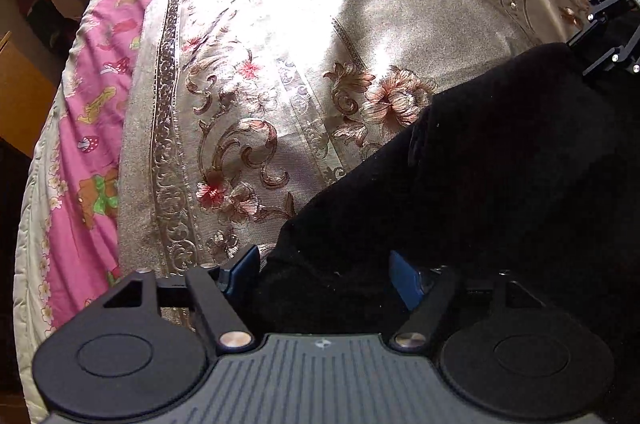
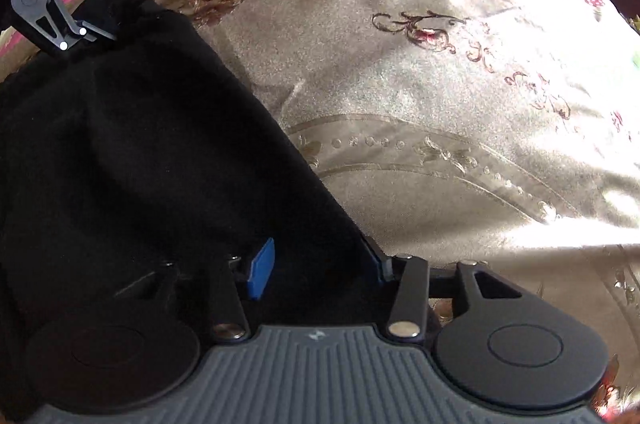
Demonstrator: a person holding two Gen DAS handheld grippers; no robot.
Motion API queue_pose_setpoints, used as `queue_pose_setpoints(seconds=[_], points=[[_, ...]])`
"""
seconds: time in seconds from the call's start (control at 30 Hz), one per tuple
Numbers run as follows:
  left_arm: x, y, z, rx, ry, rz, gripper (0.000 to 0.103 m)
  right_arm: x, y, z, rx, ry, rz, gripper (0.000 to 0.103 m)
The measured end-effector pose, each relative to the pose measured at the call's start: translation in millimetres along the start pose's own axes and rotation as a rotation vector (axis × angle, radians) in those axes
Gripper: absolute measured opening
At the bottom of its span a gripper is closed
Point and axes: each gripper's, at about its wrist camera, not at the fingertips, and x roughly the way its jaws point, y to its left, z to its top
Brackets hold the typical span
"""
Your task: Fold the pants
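The black pants (image 1: 500,184) lie spread on the bed's floral cover (image 1: 280,64), above a pink quilt (image 1: 96,112). The left gripper (image 1: 324,272) has its fingers (image 1: 240,270) apart, pants between them. The right gripper (image 2: 316,264) likewise straddles the cloth with fingers (image 2: 262,266) apart.
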Motion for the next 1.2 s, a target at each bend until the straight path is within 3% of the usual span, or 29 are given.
queue_pose_setpoints(seconds=[0.03,0.07,0.1,0.2,0.3,0.4,0.5,0.63,0.7,0.73,0.77,0.8,1.1,1.2], points=[[-3.4,-2.6,-1.5,0.002,-0.014,-0.006,0.056,-2.1,1.2,-2.0,0.022,-0.002,0.004,0.012],[-7.1,-6.3,-2.9,0.005,-0.02,0.003,0.045,-4.3,3.7,-3.5,0.033,-0.002,-0.003,0.003],[-9.9,-10.0,-3.7,0.018,-0.017,0.04,0.024,-8.4,7.1,-5.4,0.031,-0.014,-0.021,0.003],[-22.5,-20.4,-8.2,0.047,-0.048,0.114,0.024,-26.3,17.4,-8.3,0.022,-0.07,-0.064,0.002],[-56.1,-26.3,-14.0,0.014,-0.149,0.149,0.024,-63.9,27.5,-18.9,0.036,-0.181,-0.088,0.001],[-107.6,-42.8,-30.8,0.0,-0.263,0.127,0.024,-112.8,53.1,-44.8,0.038,-0.273,-0.104,0.0],[-156.5,-80.1,-62.1,0.051,-0.354,0.078,0.024,-150.8,94.4,-80.4,0.007,-0.307,-0.094,0.0],[-176.0,-113.6,-94.9,0.046,-0.387,0.059,0.024,-157.7,128.0,-108.1,0.003,-0.29,-0.188,0.001],[-179.6,-122.0,-102.8,0.051,-0.376,0.052,0.024,-151.0,132.6,-107.8,-0.053,-0.274,-0.25,0.007],[-184.4,-126.9,-106.6,0.061,-0.377,0.056,0.024,-142.9,135.0,-103.0,-0.107,-0.248,-0.287,0.021],[-189.9,-129.9,-109.9,0.067,-0.386,0.058,0.024,-137.6,135.1,-100.7,-0.149,-0.23,-0.325,0.041],[-197.1,-130.1,-114.5,0.053,-0.405,0.048,0.024,-130.4,135.0,-96.3,-0.202,-0.222,-0.364,0.045],[-222.1,-126.4,-138.6,0.002,-0.43,0.015,0.024,-62.3,122.7,-63.0,-0.452,-0.165,-0.414,0.056],[-212.1,-125.2,-142.3,-0.001,-0.422,0.002,0.024,-36.9,123.0,-60.8,-0.535,-0.079,-0.41,0.057]])
